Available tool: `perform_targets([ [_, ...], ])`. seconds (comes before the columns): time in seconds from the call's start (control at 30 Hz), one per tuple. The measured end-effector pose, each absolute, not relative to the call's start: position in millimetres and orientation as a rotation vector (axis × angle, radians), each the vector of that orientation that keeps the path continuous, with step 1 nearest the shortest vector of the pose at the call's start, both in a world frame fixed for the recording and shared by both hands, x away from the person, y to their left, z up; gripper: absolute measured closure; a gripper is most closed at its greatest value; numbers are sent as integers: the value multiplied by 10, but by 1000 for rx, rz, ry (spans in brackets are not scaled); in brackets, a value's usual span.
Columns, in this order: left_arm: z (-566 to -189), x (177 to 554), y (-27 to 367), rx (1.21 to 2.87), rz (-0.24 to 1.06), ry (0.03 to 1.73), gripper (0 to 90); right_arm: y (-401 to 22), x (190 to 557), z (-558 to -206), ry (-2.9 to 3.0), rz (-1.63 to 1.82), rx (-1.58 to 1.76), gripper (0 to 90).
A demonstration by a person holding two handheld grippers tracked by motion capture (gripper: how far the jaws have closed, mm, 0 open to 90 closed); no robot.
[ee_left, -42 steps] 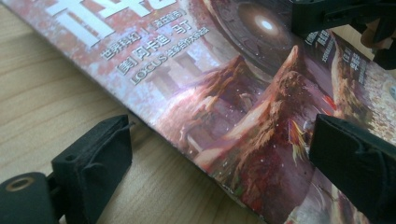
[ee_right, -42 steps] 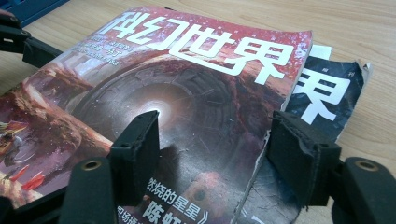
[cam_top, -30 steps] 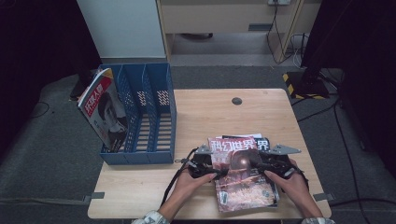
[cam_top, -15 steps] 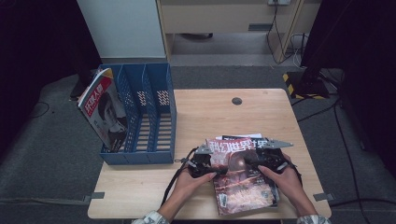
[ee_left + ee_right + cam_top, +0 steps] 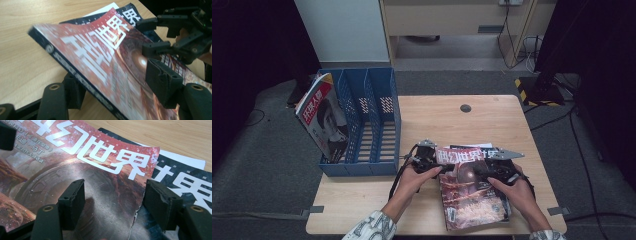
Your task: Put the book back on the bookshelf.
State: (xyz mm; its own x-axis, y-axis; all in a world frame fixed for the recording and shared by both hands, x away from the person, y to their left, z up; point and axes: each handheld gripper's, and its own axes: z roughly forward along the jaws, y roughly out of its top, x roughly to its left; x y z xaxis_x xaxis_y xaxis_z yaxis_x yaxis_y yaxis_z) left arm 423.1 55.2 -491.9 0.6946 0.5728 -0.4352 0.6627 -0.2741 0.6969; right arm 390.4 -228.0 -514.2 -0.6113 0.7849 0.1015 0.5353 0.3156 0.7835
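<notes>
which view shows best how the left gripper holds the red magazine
The left gripper view: the red magazine sits lifted between its jaws, spine edge out. The high view shows the left gripper at its left edge; the right gripper view shows its cover.

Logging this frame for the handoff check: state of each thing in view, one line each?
Red magazine: spine edge lifted off table, tilted.
Dark magazine: flat on table, underneath.
Left gripper: shut on red magazine's edge.
Right gripper: open over the red cover, jaws just closing.
Blue file rack: upright, one magazine leaning in leftmost slot.
</notes>
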Motion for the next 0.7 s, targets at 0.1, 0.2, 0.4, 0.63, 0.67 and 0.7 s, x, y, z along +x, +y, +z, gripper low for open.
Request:
perform_targets([
  [0.1, -4891, 4292, 479, 1987, -134, 944, 368, -2276, 3901, -5141, 2289, 1185, 1175, 342],
  [0.2, -4864, 4337, 435, 1996, -122, 942, 370, -2264, 3892, -5139, 2289, 1183, 1167, 343],
  [0.4, -4826, 4411, 382, 1973, -163, 960, 346, -2262, 3886, -5136, 2289, 1173, 1152, 345],
  [0.63, -4827, 4468, 270, 1966, -185, 989, 353, -2256, 3877, -5131, 2292, 1162, 1136, 349],
  [0.67, -4827, 4469, 250, 1974, -182, 986, 394, -2255, 3876, -5131, 2291, 1162, 1139, 351],
  [0.7, -4825, 4475, 236, 1977, -191, 990, 403, -2253, 3877, -5131, 2290, 1165, 1136, 352],
])
